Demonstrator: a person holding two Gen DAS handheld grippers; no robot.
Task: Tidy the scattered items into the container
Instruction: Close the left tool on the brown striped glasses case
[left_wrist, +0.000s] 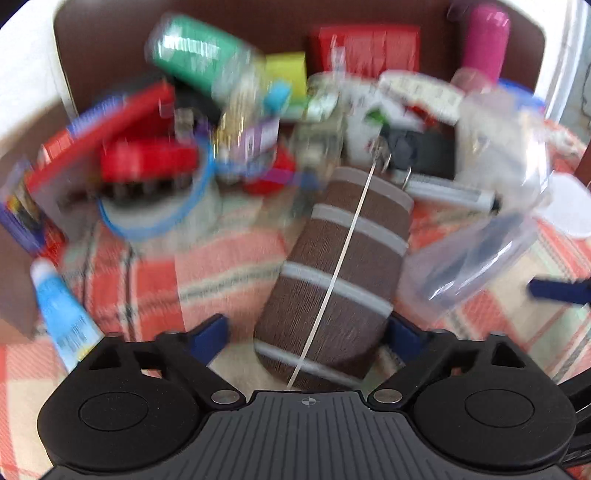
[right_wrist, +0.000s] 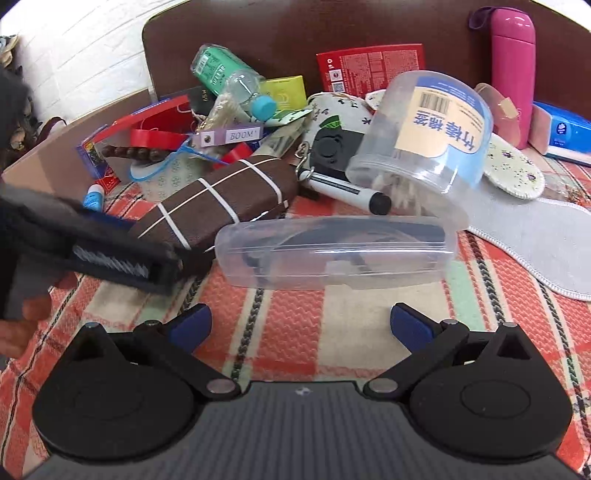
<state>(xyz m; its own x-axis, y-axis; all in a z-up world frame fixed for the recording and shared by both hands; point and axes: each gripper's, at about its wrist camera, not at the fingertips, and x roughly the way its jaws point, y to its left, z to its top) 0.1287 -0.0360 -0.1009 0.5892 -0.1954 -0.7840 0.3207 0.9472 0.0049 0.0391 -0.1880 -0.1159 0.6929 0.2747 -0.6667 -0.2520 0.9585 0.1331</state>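
Hand-held gripper (left_wrist: 308, 332) around striped brown case (left_wrist: 332, 269)

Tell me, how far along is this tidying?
Barely begun. Nothing looks packed yet. The left gripper sits open around the brown striped case; the right gripper hangs open and empty. The clear case, black marker and green bottle remain scattered.
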